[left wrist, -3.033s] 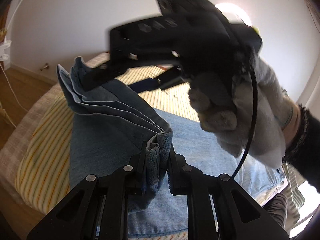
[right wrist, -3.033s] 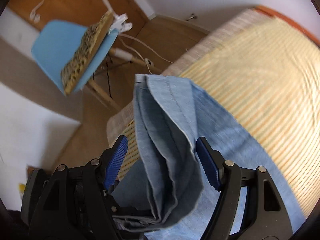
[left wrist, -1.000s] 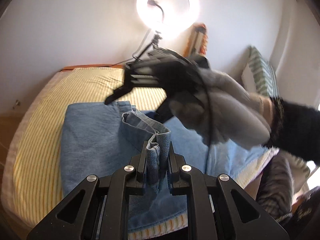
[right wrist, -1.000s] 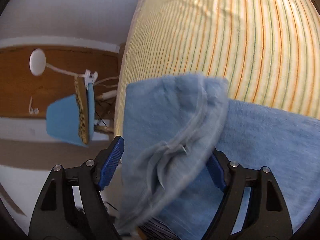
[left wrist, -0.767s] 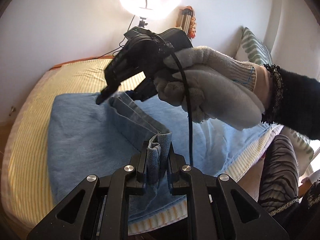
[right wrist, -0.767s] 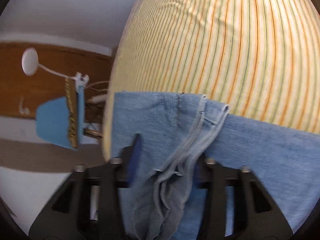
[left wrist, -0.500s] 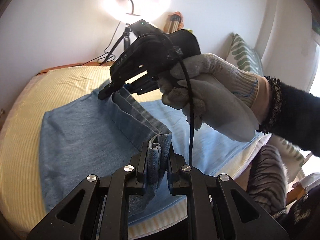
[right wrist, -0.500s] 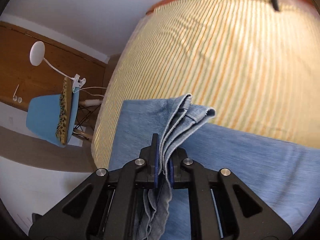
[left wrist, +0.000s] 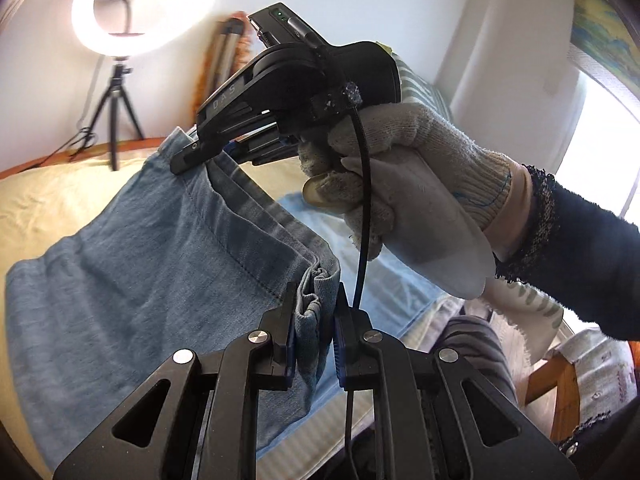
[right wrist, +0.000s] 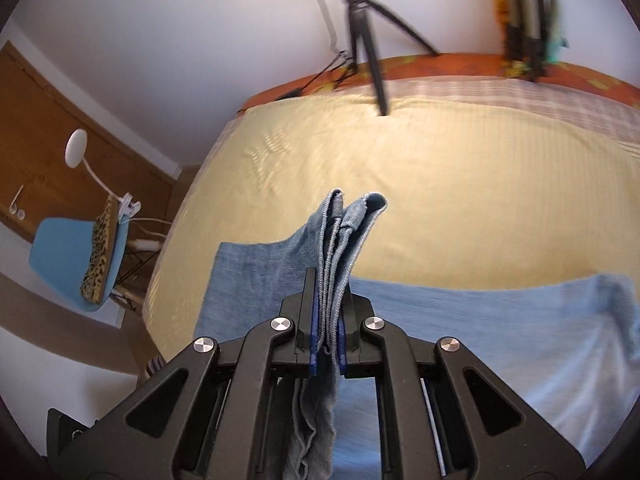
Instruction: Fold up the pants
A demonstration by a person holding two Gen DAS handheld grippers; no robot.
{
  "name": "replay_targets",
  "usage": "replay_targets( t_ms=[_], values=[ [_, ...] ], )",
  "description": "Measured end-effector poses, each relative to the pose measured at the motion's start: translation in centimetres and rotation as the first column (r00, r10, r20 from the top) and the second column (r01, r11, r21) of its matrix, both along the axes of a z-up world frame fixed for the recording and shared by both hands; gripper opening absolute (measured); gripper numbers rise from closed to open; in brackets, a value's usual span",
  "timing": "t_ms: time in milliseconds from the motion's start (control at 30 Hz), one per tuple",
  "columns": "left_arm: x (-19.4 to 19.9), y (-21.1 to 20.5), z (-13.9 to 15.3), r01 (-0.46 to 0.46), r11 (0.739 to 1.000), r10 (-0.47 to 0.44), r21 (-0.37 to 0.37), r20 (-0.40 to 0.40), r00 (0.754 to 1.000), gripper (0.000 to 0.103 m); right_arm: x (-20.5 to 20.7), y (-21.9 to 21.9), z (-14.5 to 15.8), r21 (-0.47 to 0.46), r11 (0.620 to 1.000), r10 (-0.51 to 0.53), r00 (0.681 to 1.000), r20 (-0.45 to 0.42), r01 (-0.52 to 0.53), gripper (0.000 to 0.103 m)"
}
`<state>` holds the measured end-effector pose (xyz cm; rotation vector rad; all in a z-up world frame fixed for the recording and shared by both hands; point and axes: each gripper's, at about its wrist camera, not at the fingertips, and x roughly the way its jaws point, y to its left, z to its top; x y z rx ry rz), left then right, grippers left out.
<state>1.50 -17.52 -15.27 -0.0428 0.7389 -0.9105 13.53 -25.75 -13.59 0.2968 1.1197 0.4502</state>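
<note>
The pants (left wrist: 132,264) lie on the striped bed (right wrist: 440,184), and their near hem edge, which the right gripper (right wrist: 327,312) straddled with fingers apart a second ago, is now clamped at both corners, so I judge the fold-over ready to be carried across the bed. The left gripper (left wrist: 314,312) is shut on its bunched corner, while the gloved right hand (left wrist: 400,184) holds its tool raised above the bed, nose angled down at the cloth.

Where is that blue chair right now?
In the right wrist view the blue chair stands at far left, on the floor beside the yellow bed, with a leopard-print cushion on it.
</note>
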Motion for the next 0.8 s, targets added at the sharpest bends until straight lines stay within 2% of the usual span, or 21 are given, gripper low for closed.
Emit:
replay_targets(
  t_ms=[433, 800],
  values=[
    [-0.7, -9.8, 0.5, 0.174, 0.984, -0.174, -0.035, -0.009, 0.985, 0.013, -3.1, -13.1, 1.9, -0.053, 0.987, -0.150, 0.988, 0.042, 0.152, 0.008],
    [-1.4, -16.4, 1.0, 0.287, 0.957, -0.287, -0.037, -0.004, 0.958, 0.013, -5.3, -21.4, 3.2, -0.081, 0.965, -0.245, 0.967, 0.067, 0.250, 0.007]
  ],
)
